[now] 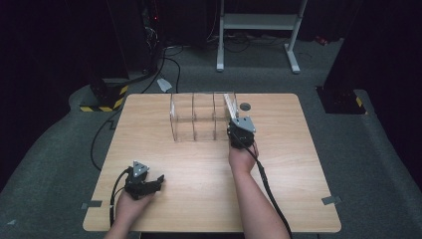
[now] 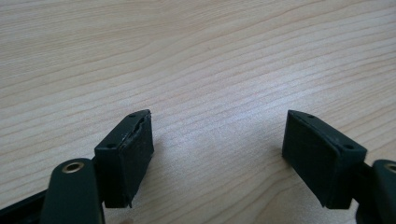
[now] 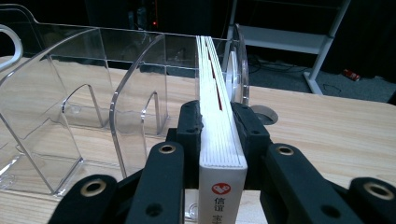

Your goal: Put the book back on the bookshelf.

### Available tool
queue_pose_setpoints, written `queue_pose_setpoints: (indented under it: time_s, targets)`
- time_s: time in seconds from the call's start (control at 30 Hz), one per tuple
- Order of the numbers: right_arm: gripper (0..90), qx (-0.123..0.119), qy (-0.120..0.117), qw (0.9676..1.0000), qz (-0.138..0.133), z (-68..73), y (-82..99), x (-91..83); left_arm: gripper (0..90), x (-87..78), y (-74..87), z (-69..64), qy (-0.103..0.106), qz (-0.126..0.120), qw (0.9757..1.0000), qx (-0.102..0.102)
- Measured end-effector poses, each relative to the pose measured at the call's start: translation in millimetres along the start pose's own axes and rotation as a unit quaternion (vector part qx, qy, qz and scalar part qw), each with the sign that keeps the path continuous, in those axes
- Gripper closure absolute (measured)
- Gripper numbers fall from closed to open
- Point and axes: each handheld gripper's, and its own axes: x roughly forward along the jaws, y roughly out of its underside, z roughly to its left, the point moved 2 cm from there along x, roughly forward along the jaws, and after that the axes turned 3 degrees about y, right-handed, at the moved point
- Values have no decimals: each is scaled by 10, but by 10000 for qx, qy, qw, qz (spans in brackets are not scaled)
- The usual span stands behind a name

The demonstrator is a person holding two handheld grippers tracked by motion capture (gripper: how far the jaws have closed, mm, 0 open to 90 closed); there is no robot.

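Observation:
A clear acrylic rack [image 1: 194, 117] with three upright compartments stands at the back middle of the wooden table [image 1: 199, 174]. My right gripper [image 1: 235, 123] is shut on a white book [image 1: 230, 103] and holds it upright, on edge, in the rack's rightmost compartment. The right gripper view shows both pads pressed on the book [image 3: 212, 70] near its spine end, with the rack's dividers [image 3: 135, 93] to its left. My left gripper [image 1: 158, 181] rests near the table's front left. Its jaws stand open over bare wood in the left gripper view [image 2: 219, 135], with nothing between them.
A round cable hole [image 1: 245, 106] sits in the table just right of the rack. On the floor beyond the table are a white metal stand [image 1: 259, 22], a black-and-yellow striped base [image 1: 107, 97] and cables. The rack's left and middle compartments hold nothing.

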Motion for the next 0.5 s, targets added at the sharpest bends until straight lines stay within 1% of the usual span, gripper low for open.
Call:
queue_pose_setpoints:
  time_s: [0.07,0.13,0.17,0.27,0.3,0.37,0.5]
  targets:
    - [743,91,4,9999,48,1,3,1,247,0,1,-3,2,-3,10000,-21]
    - [732,123,-22,9999,76,0,10,1,248,0,1,-4,-1,-4,10000,-22]
    - [717,145,-41,9998,118,-2,17,-3,248,0,1,-4,-3,-3,10000,-21]
    - [686,180,-101,9997,99,-21,30,-24,248,-1,1,-3,-6,-1,10000,-12]
    - [667,203,-121,9996,145,-33,30,-33,248,-1,1,-1,-10,0,10000,-2]
    - [634,236,-209,9993,200,-59,37,-54,248,-1,1,-1,-10,-4,10000,-2]
    - [595,321,-404,9983,252,-90,82,-137,249,-1,2,-3,-7,-5,10000,-11]
